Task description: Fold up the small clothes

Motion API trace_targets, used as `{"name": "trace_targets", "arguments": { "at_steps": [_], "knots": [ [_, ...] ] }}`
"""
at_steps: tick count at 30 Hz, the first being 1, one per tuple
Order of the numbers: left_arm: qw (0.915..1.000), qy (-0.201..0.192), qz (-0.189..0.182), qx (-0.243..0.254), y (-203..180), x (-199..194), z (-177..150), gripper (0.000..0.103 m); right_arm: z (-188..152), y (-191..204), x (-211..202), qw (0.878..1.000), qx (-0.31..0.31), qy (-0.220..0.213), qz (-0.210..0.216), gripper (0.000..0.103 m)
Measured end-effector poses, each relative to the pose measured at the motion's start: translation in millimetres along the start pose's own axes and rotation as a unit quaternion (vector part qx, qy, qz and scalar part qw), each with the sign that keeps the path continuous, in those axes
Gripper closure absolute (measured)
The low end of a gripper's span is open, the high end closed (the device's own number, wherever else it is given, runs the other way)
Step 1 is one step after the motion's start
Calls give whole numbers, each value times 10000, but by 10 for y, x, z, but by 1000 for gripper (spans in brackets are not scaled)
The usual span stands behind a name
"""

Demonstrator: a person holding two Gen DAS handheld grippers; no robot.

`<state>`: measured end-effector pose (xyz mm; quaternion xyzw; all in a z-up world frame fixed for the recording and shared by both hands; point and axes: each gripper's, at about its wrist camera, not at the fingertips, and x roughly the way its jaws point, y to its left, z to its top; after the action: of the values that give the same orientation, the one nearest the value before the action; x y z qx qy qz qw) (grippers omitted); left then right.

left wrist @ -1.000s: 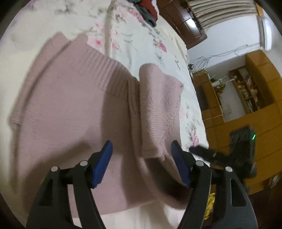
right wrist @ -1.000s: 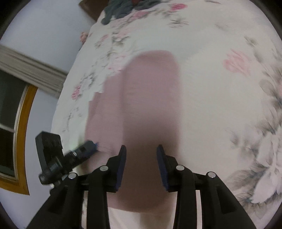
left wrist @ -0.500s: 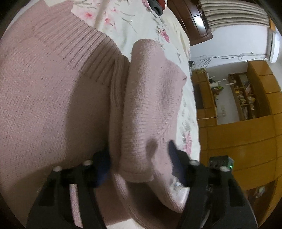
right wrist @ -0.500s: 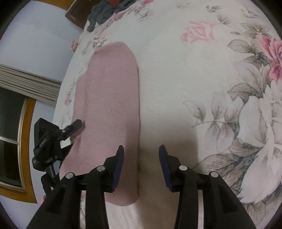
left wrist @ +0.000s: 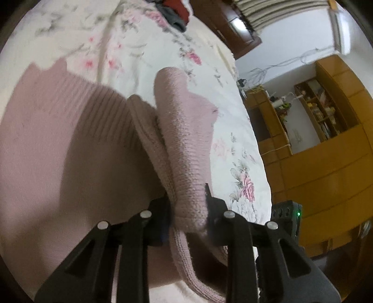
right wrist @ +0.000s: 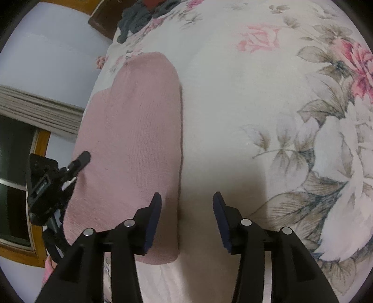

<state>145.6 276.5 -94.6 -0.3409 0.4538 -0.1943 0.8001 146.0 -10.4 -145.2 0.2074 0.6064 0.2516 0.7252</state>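
A pink knit sweater (left wrist: 70, 144) lies spread on the floral bedsheet (left wrist: 130, 46). Its sleeve (left wrist: 184, 149) rises as a ridge from the body, and my left gripper (left wrist: 188, 216) is shut on the sleeve's cuff end. In the right wrist view the sleeve (right wrist: 135, 144) lies as a long pink strip on the sheet. My right gripper (right wrist: 186, 216) is open just above the sheet at the sleeve's right edge, nothing between its fingers. The left gripper (right wrist: 79, 160) shows at the left of that view, against the sleeve.
A dark grey and red pile of clothes (left wrist: 174, 11) lies at the far end of the bed. Wooden cabinets and shelves (left wrist: 321, 144) stand beyond the bed's right edge. A window with a wooden frame (right wrist: 21, 177) is to the left. The floral sheet (right wrist: 279, 116) stretches to the right.
My left gripper has closed on the sleeve's cuff and lifted it. The right gripper moved off the sleeve to its right edge and opened wider.
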Motion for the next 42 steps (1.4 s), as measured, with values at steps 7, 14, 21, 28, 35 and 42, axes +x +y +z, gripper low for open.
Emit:
{"name": "trace_targets", "arguments": {
  "at_steps": [7, 14, 21, 28, 35, 42],
  "knots": [
    [9995, -239, 136, 178, 213, -468, 159, 81, -64, 279, 181, 9990, -330, 158, 261, 50],
    [9990, -337, 277, -134, 737, -850, 286, 81, -141, 657, 449, 9949, -724, 402, 574, 44],
    [9982, -403, 340, -272, 1165, -1053, 340, 81, -258, 909, 715, 9902, -969, 740, 676, 40],
    [9982, -14, 486, -339, 1491, -810, 260, 80, -407, 977, 943, 9878, -1060, 981, 583, 57],
    [9958, -136, 793, -429, 1511, -884, 157, 63, -442, 1140, 1084, 9877, -1138, 1061, 154, 65],
    [9963, -322, 792, -50, 1123, -1359, -355, 51, -438, 1138, 1054, 9894, -1003, 1014, 278, 61]
  ]
}}
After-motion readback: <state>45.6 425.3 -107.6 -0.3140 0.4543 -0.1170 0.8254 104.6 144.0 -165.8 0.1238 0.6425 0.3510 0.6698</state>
